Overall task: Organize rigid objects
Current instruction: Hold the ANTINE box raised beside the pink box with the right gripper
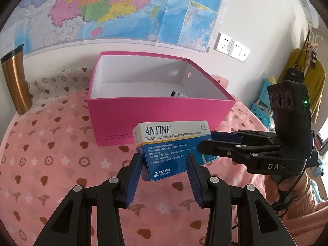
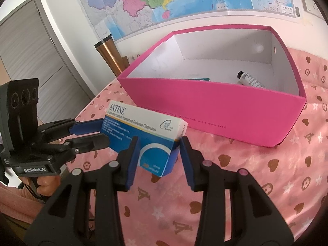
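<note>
Your medicine carton hangs tilted above the table, before the pink box. Both hand-held grippers, left and right, clasp it. A bottle already lies inside; carton not yet in.

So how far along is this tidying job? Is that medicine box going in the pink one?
Partly done: a small bottle and something teal already lie inside the pink box. In hand: the Antine carton, lifted in front of it between the left gripper and right gripper. Left: probably dropping it inside.
</note>
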Available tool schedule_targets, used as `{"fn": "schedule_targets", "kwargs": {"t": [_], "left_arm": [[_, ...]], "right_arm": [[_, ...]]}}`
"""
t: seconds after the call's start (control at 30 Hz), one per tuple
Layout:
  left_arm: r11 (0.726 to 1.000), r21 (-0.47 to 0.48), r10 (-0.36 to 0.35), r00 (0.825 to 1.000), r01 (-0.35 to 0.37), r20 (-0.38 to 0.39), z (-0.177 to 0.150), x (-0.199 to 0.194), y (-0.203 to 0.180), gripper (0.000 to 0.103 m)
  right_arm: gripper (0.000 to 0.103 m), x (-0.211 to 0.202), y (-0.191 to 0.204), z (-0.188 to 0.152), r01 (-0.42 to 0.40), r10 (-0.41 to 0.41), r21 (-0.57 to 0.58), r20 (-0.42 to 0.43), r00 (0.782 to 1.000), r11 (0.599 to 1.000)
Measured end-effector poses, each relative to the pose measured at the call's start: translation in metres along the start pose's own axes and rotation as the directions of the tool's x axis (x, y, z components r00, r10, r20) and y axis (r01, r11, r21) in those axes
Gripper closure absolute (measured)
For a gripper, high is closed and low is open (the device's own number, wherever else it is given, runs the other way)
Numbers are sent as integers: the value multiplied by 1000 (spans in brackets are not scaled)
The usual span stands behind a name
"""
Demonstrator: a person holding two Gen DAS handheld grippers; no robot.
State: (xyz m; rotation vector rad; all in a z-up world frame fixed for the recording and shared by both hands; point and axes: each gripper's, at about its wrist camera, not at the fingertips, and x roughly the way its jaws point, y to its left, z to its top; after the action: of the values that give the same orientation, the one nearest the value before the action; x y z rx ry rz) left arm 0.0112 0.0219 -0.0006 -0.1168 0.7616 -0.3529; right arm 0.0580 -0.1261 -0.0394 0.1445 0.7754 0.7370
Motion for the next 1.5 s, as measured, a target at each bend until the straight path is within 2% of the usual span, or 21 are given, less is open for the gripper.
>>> {"fn": "schedule_targets", "kwargs": {"t": [1.5], "left_arm": [[1000,9,2,999,-3,52,11,-7,0,59]], "right_arm": [[60,-14,7,14,11,-9,-42,51,999,999]]}}
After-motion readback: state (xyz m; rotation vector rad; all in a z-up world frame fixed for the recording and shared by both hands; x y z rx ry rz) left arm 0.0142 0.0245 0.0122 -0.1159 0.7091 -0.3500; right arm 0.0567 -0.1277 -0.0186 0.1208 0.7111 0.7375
